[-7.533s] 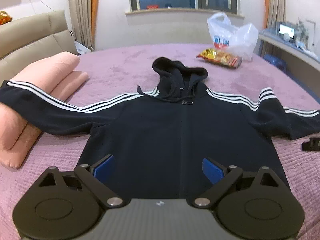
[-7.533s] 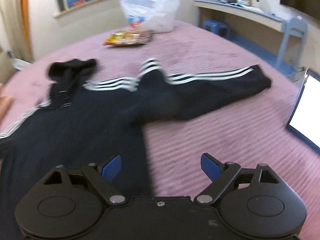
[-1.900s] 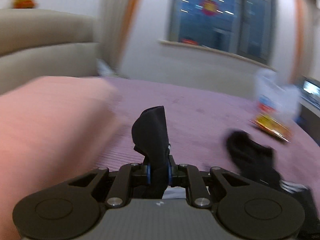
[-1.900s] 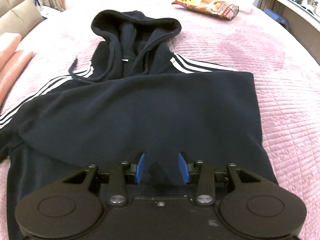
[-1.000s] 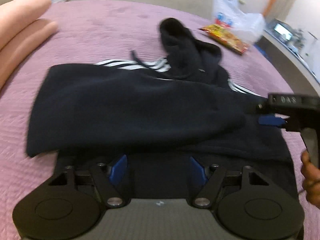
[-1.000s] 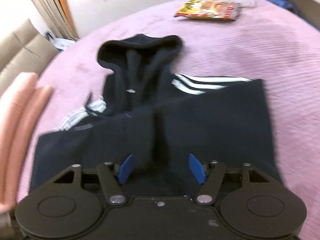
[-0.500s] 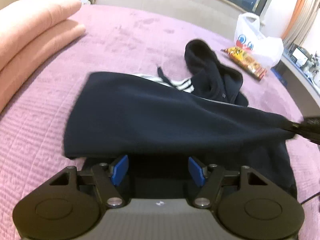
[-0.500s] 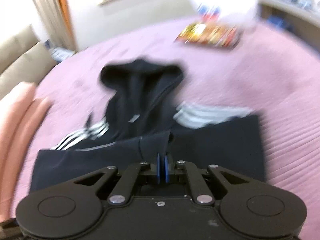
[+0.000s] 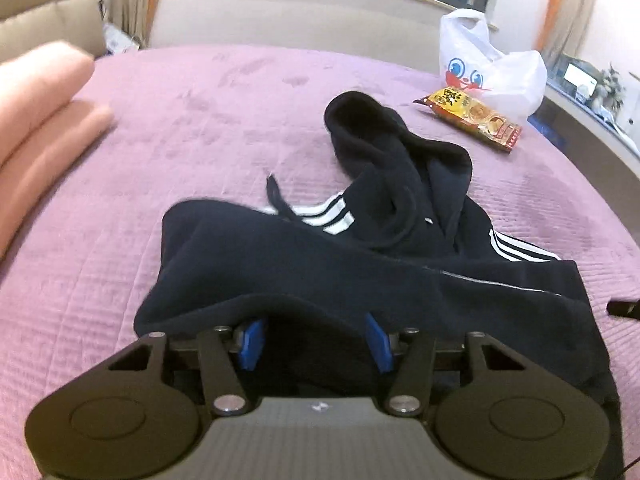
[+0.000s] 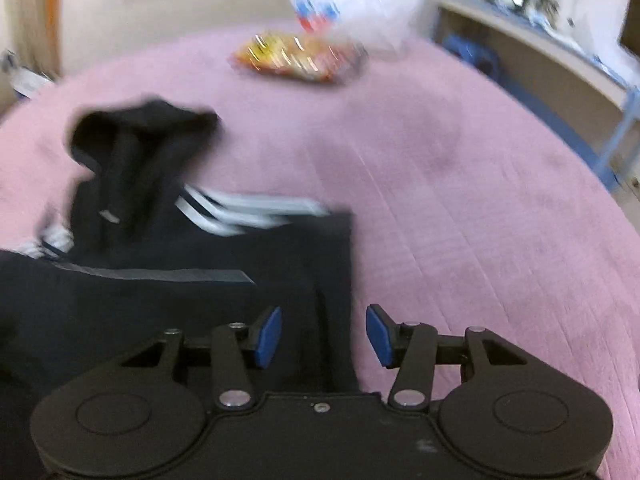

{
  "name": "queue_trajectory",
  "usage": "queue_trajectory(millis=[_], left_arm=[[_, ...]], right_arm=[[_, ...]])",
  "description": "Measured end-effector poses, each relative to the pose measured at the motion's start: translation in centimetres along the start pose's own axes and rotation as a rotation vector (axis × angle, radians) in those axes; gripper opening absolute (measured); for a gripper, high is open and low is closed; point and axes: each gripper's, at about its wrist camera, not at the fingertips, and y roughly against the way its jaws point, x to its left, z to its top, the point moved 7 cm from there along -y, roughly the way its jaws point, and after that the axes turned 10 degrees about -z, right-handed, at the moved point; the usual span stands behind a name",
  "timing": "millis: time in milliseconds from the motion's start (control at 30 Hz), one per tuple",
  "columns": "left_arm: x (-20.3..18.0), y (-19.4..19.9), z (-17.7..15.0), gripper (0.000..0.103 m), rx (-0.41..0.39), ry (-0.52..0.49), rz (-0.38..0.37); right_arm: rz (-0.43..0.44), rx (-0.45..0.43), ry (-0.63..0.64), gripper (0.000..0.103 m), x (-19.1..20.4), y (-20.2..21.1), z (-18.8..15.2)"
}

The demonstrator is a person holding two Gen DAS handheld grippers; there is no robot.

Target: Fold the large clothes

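Black hoodie (image 9: 304, 264) is being kept sleeves-folded-in on the purple bed (image 9: 192, 128).
Left gripper (image 9: 314, 342), closing, and right gripper (image 10: 323, 336), reopening, are being held half-open over fabric, nothing pinched.

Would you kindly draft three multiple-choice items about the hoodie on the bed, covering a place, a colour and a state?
1. Where does the snack packet lie?
A. beyond the hood, beside the plastic bag
B. on the pink pillow
C. between the left gripper's jaws

2. What colour are the stripes on the hoodie?
A. red
B. white
C. yellow

3. How do the sleeves lie?
A. spread wide
B. hanging off the bed
C. folded in over the body

Answers: 1 A, it rests on the bedspread by the bag; 2 B, white bands show near the hood; 3 C, no sleeve extends sideways.
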Motion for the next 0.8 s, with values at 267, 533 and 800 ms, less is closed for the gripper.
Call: queue_trajectory(millis=[267, 533, 800], left_arm=[[2.2, -2.4, -1.9, 0.031, 0.11, 0.061, 0.0], [2.1, 4.2, -4.8, 0.042, 0.242, 0.023, -0.232], [3.1, 5.3, 1.5, 0.05, 0.009, 0.098, -0.306]], right_arm=[[-0.028, 0.14, 0.159, 0.001, 4.1, -6.3, -4.2], [0.028, 0.144, 0.076, 0.006, 2.2, -3.9, -2.4], [0.051, 0.129, 0.117, 0.01, 4.1, -3.1, -2.3]])
